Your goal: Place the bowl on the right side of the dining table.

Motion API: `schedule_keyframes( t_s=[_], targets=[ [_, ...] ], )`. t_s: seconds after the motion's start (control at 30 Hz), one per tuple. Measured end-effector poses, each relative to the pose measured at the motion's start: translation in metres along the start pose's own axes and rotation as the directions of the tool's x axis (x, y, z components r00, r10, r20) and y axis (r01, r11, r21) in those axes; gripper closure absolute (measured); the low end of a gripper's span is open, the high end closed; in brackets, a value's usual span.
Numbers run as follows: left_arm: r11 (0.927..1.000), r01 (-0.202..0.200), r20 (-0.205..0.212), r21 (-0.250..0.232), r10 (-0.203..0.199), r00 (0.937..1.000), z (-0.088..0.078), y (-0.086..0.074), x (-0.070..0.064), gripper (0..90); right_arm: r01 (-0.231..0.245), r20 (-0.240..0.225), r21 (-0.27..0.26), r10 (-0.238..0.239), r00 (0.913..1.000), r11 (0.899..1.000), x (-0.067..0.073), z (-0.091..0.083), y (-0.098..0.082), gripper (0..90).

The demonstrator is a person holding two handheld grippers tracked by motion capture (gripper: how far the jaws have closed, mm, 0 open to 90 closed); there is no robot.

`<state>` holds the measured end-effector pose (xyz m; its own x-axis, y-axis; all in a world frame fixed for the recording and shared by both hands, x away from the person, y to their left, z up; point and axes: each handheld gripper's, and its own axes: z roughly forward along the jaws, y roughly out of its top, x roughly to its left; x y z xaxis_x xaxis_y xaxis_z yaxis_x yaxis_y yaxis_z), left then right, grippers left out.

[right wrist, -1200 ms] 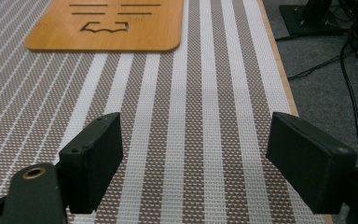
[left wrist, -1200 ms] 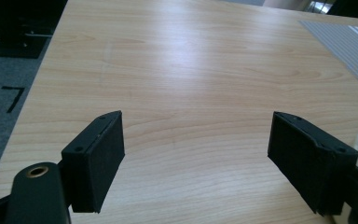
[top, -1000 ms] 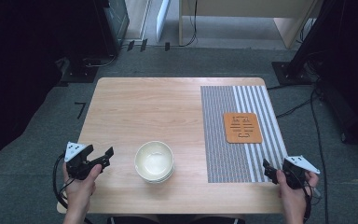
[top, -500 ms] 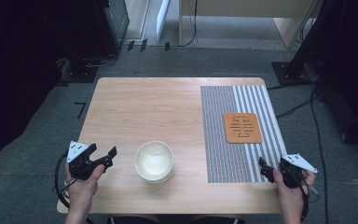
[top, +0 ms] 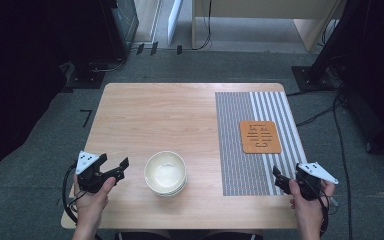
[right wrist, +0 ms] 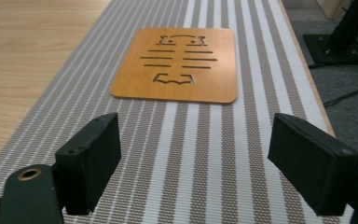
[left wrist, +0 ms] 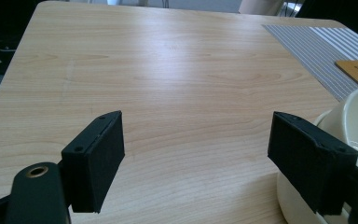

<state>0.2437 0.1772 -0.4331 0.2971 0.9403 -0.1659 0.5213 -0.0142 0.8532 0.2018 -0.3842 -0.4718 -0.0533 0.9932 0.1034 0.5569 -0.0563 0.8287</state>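
Resting near the table's front edge, white bowl (top: 165,172). Left gripper (top: 121,167) just left of bowl, jaws wide, empty. Right gripper (top: 278,178) well right of bowl, over striped mat (top: 240,150), wide, empty.

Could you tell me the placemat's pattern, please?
Brown and white lengthwise stripes on the woven placemat, clearest in the right gripper view.

A cream-white bowl (top: 165,172) sits upright and empty on the wooden table's near edge, around six o'clock. A square orange-brown trivet (top: 260,136) with cut-out slots lies flat at three o'clock.
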Motion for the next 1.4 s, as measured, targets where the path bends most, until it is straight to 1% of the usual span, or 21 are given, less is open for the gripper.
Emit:
schedule_keyframes(
  t_s=[0.07, 0.23, 0.37, 0.57, 0.7, 0.97, 1.17, 1.23, 1.3, 1.33, 1.4],
  targets=[
    [1.0, -0.004, 0.005, 0.001, 0.004, 1.0, 0.0, 0.0, -0.002, 18.3, -0.009, -0.018, -0.006, 0.009, 0.9998, 1.0, 0.003, -0.002, 0.003, 17.0],
    [0.9999, -0.012, 0.009, 0.0, 0.012, 0.9999, 0.001, 0.0, -0.007, 18.3, 0.018, -0.036, -0.022, -0.019, 0.9992, 1.0, 0.014, -0.006, 0.01, 17.7],
    [0.9999, -0.014, 0.013, 0.001, 0.014, 0.9998, 0.002, 0.001, -0.009, 18.3, 0.026, -0.04, -0.021, -0.026, 0.9989, 0.999, 0.02, -0.007, 0.013, 17.8],
    [0.9998, -0.02, 0.024, 0.001, 0.02, 0.9995, 0.001, 0.0, -0.015, 18.3, 0.013, -0.05, -0.035, -0.014, 0.9986, 0.999, 0.027, -0.011, 0.018, 18.5],
    [0.9996, -0.027, 0.031, -0.002, 0.027, 0.9992, 0.0, 0.001, -0.019, 18.3, 0.022, -0.064, -0.045, -0.025, 0.9976, 0.999, 0.036, -0.013, 0.022, 18.4],
    [0.9991, -0.042, 0.052, -0.006, 0.042, 0.9977, 0.0, 0.003, -0.027, 18.3, 0.031, -0.087, -0.046, -0.035, 0.9956, 0.998, 0.047, -0.015, 0.024, 18.7],
    [0.9985, -0.055, 0.068, 0.004, 0.055, 0.9962, 0.002, 0.005, -0.03, 17.8, 0.046, -0.1, -0.054, -0.051, 0.9937, 0.997, 0.056, -0.016, 0.032, 18.8],
    [0.9984, -0.056, 0.103, 0.009, 0.055, 0.9932, 0.003, 0.009, -0.029, 17.0, 0.051, -0.108, -0.054, -0.057, 0.9925, 0.997, 0.059, -0.014, 0.036, 18.9],
    [0.9976, -0.069, 0.117, 0.006, 0.068, 0.9909, 0.003, 0.013, -0.028, 16.9, 0.055, -0.112, -0.056, -0.061, 0.9918, 0.997, 0.062, -0.012, 0.041, 18.9],
    [0.9976, -0.068, 0.125, 0.004, 0.067, 0.9899, 0.003, 0.015, -0.027, 16.9, 0.046, -0.117, -0.067, -0.053, 0.9918, 0.997, 0.064, -0.011, 0.044, 19.5],
    [0.9979, -0.065, 0.129, 0.002, 0.064, 0.9896, 0.003, 0.017, -0.027, 16.9, 0.045, -0.125, -0.077, -0.054, 0.9906, 0.996, 0.068, -0.01, 0.05, 19.4]
  ],
)
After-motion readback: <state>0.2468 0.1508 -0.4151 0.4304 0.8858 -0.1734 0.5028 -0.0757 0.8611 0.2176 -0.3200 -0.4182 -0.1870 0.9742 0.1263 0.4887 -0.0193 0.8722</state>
